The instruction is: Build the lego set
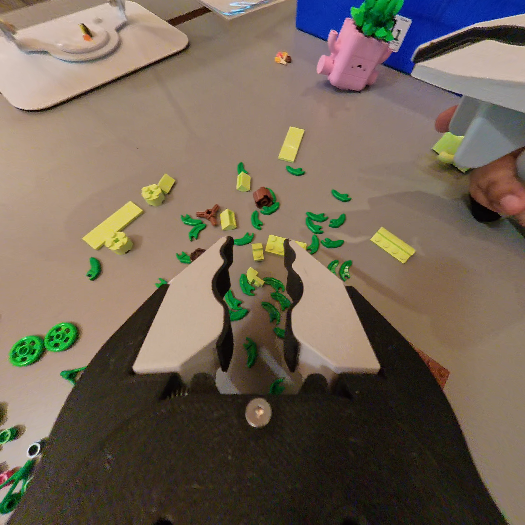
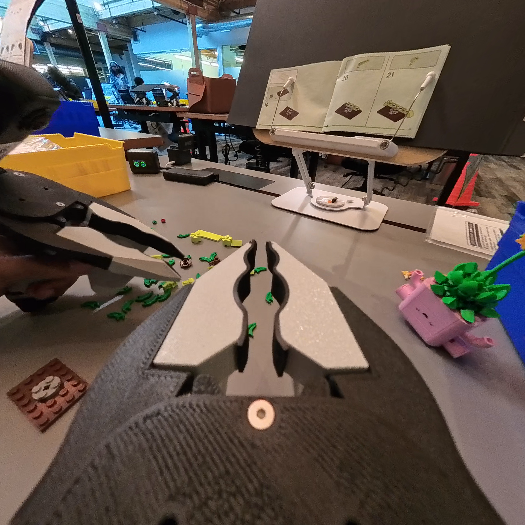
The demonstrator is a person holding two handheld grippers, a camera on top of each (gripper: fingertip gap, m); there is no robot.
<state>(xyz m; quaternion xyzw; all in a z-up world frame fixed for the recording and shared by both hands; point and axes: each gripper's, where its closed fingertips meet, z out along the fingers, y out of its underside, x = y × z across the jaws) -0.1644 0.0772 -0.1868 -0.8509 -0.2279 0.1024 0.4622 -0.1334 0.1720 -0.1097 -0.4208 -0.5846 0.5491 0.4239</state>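
Grey table (image 1: 85, 147): scattered green leaves, two green wheels (image 1: 42, 343), one pink pot (image 1: 352, 56). Left gripper (image 1: 258, 241) parted, empty, over leaves. Right gripper (image 2: 259, 243) narrowly parted, empty.

Both grippers parted and empty, low over the table.

The left gripper (image 1: 258, 241) tilts steeply down, jaws apart with a clear gap, tips close above the surface; a hand (image 2: 42, 279) grips it from below. The right gripper (image 2: 259, 244) is held higher, jaws narrowly apart, its holder's hand (image 1: 494, 187) wrapped underneath.
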